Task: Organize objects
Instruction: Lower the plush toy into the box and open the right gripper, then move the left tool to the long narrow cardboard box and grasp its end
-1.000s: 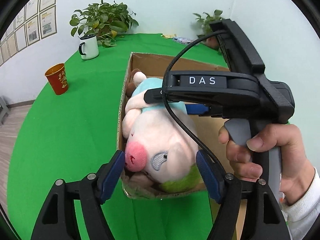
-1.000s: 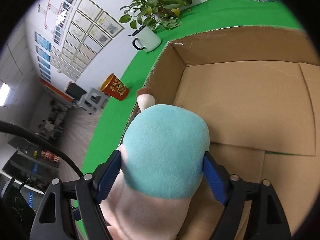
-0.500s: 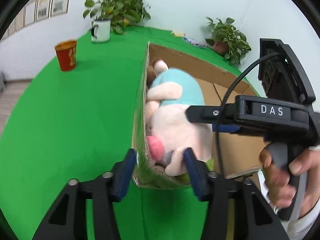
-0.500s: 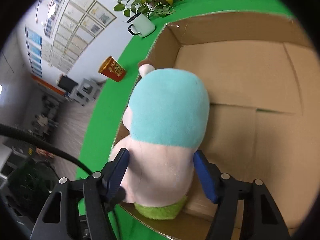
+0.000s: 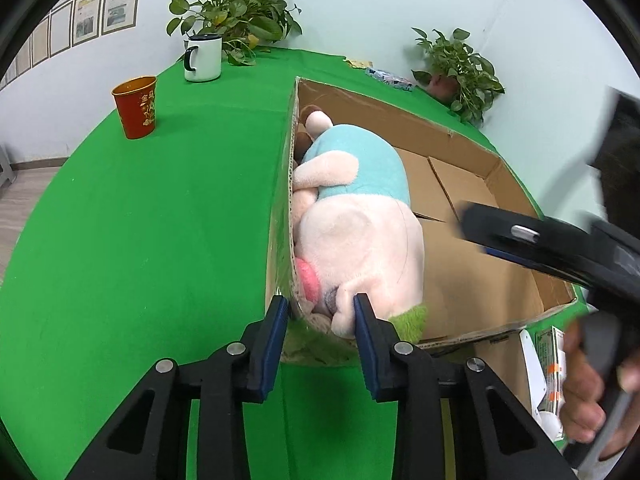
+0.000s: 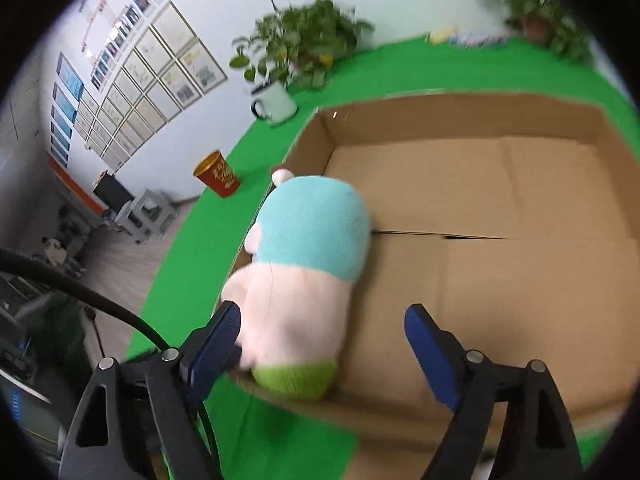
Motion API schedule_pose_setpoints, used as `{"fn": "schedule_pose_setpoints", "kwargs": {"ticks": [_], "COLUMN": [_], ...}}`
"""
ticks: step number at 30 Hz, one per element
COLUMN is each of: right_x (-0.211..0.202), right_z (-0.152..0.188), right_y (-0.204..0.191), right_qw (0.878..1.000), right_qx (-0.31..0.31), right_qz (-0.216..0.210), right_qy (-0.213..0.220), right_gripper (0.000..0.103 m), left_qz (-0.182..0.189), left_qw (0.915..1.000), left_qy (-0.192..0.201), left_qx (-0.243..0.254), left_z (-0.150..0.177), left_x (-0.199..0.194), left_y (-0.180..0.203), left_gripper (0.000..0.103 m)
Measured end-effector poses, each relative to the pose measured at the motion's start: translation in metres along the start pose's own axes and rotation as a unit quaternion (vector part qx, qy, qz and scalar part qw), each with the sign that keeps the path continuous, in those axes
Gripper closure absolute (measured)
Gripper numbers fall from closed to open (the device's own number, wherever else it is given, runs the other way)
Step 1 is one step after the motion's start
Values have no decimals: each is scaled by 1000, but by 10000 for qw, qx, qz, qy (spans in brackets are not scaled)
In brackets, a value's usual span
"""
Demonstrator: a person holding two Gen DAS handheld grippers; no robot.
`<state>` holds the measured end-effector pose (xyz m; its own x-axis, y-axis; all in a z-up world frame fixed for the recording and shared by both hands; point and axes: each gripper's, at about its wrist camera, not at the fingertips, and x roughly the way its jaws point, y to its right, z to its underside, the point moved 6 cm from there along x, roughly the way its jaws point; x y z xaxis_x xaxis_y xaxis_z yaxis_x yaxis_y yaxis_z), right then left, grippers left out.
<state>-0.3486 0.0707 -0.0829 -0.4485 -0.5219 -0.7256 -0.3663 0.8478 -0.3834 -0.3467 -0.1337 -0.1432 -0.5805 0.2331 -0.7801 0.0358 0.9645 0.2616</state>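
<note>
A pink plush pig in a teal shirt lies inside an open cardboard box, pressed against its left wall; it also shows in the right wrist view. My left gripper is narrowed around the box's near left corner and the pig's ear, with the box wall between its pads. My right gripper is open and empty, pulled back above the box's near edge; the pig rests by its left pad. The right gripper's body shows blurred in the left wrist view.
The green table holds a red cup, a white mug and potted plants at the back. A white carton lies by the box's near right corner. The box floor right of the pig is bare cardboard.
My right gripper has opened, let go of the pig and drawn back and up. My left gripper has narrowed onto the box's near left corner. The pig now lies in the box.
</note>
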Motion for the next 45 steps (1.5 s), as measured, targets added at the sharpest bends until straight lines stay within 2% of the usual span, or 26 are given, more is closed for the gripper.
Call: {"fn": "schedule_pose_setpoints", "kwargs": {"ticks": [5, 7, 10, 12, 14, 15, 20, 22, 24, 25, 27, 28, 29, 30, 31, 34, 37, 41, 45], "right_x": [-47, -63, -81, -92, -99, -108, -134, -139, -143, -144, -146, -147, -146, -147, -148, -146, -138, -130, -126], "right_z": [32, 47, 69, 83, 90, 99, 118, 124, 129, 131, 135, 138, 138, 139, 140, 141, 145, 160, 191], "right_y": [-1, 0, 5, 12, 18, 21, 20, 22, 25, 27, 29, 29, 29, 27, 26, 22, 21, 18, 5], "right_qw": [9974, 9938, 9890, 9848, 9806, 9785, 9716, 9688, 9678, 9678, 9687, 9693, 9691, 9683, 9674, 9665, 9749, 9792, 9907], "right_qx": [-306, -389, -385, -292, -204, -202, -439, -539, -580, -584, -625, -682, -742, -789, -828, -970, -946, -1046, -1011], "right_qz": [398, 735, 1052, 1314, 1522, 1576, 1646, 1716, 1769, 1770, 1725, 1680, 1681, 1680, 1676, 1661, 1344, 1255, 542], "right_qy": [525, 731, 965, 1098, 1216, 1318, 1645, 1702, 1696, 1692, 1670, 1662, 1647, 1673, 1709, 1697, 1501, 1206, 726], "right_gripper": [16, 16, 16, 16, 16, 16, 20, 36, 45, 46, 46, 41, 35, 20, 17, 17, 17, 17, 17], "left_qz": [-96, -273, -546, -734, -821, -765, -536, -461, -319, -266, -224, -230, -225, -220, -221, -192, -164, -112, 187], "left_qw": [9998, 9990, 9942, 9883, 9789, 9752, 9678, 9668, 9672, 9674, 9678, 9681, 9684, 9686, 9688, 9706, 9730, 9771, 9840], "left_qy": [90, 233, 767, 1178, 1738, 1935, 2208, 2261, 2278, 2280, 2278, 2264, 2249, 2238, 2233, 2184, 2111, 1961, 1654], "left_qx": [172, 283, 522, 629, 688, 753, 1079, 1100, 1081, 1074, 1044, 1046, 1056, 1062, 1053, 990, 923, 820, 630], "left_z": [3, 5, 11, 18, 31, 39, 75, 86, 94, 96, 102, 104, 106, 108, 110, 114, 116, 120, 130], "left_x": [-8, -17, -48, -71, -99, -111, -137, -144, -150, -152, -155, -155, -157, -158, -161, -163, -161, -155, -143], "left_y": [4, 6, 19, 31, 49, 61, 110, 126, 137, 140, 146, 147, 148, 150, 149, 149, 146, 138, 123], "left_gripper": [70, 67, 50, 16, 0, 1, 1, 1, 1, 1, 1, 1, 1, 1, 1, 1, 1, 1, 1]}}
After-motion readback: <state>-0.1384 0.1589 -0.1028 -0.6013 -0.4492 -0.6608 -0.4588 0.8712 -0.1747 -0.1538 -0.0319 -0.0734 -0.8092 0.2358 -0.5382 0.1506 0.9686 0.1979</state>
